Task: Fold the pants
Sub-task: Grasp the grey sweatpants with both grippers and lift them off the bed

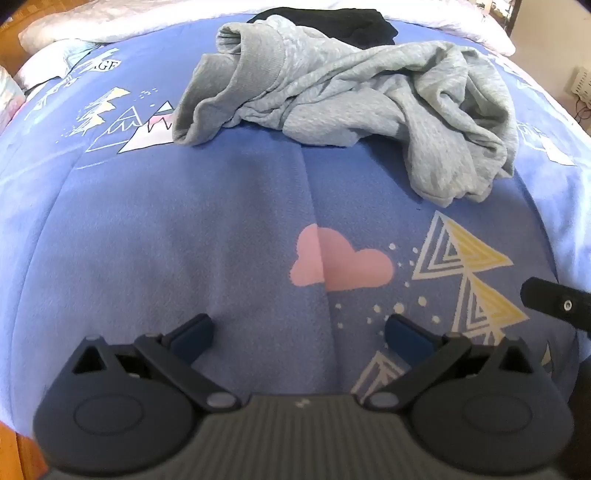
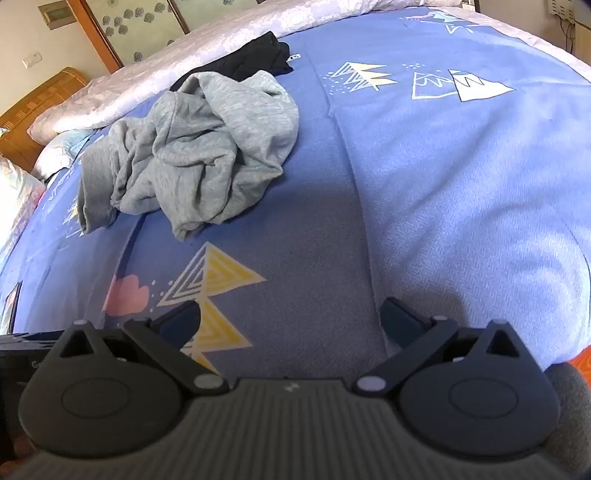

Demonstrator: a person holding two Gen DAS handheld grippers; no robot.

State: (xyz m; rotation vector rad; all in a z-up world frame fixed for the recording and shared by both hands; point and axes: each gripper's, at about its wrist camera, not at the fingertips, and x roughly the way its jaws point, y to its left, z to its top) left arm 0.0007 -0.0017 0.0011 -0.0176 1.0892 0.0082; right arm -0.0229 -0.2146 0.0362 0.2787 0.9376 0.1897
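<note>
Grey sweatpants lie crumpled in a heap on the blue bedspread, far ahead of my left gripper, which is open and empty above the bed. In the right wrist view the pants lie ahead to the upper left. My right gripper is open and empty, well short of them. A ribbed cuff or waistband shows at the heap's left end.
A black garment lies behind the grey heap; it also shows in the right wrist view. The blue patterned bedspread covers the bed. A pale quilt and pillows lie by the wooden headboard. Part of the other gripper shows at right.
</note>
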